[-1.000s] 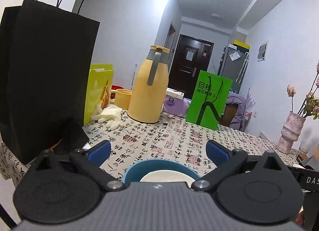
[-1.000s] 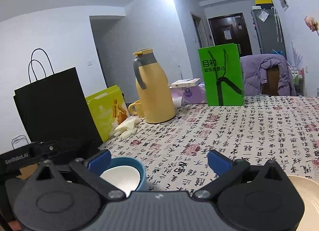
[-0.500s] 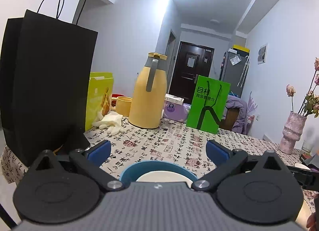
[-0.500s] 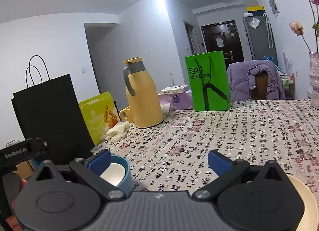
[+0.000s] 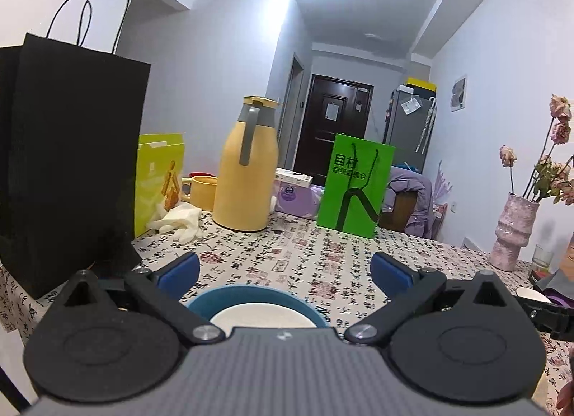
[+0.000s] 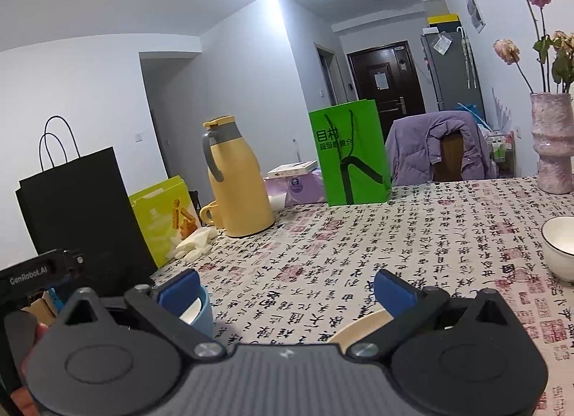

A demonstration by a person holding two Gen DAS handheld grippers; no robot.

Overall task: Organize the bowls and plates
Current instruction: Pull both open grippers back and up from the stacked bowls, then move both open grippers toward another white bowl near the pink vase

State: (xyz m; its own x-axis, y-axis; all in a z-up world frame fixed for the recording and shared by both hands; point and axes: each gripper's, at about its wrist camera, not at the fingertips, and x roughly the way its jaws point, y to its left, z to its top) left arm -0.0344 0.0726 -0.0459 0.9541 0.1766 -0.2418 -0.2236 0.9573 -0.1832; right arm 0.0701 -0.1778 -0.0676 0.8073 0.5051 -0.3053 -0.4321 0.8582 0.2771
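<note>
A: Left gripper (image 5: 283, 270) first. We hold it low over the table, jaws spread wide, nothing between them. The blue bowl (image 5: 256, 303) sits just under and ahead of it, white inside, partly hidden by the gripper body.

B: Right gripper (image 6: 285, 285) the same: wide open, empty. From our right side the blue bowl (image 6: 201, 312) shows just behind the left fingertip, and a cream plate (image 6: 362, 328) lies under the right finger. We cannot tell whether either finger touches anything.

A: Further out, a white bowl (image 6: 559, 247) with a dark rim stands well to the right on the patterned tablecloth (image 6: 358, 254).

B: Beyond that: yellow thermos (image 5: 247, 172), green bag (image 5: 355, 186), black paper bag (image 5: 68, 164) at the left edge, pink vase (image 6: 552, 143) with dried flowers far right.

A: Risks, as we judge them. The bowl's wall is smooth and curved; a pinch on the rim alone could let it tip or slip.

B: Both grippers are close together near the blue bowl, so a careless reach could knock them into each other. And a sweep toward the white bowl may catch the plate edge.
</note>
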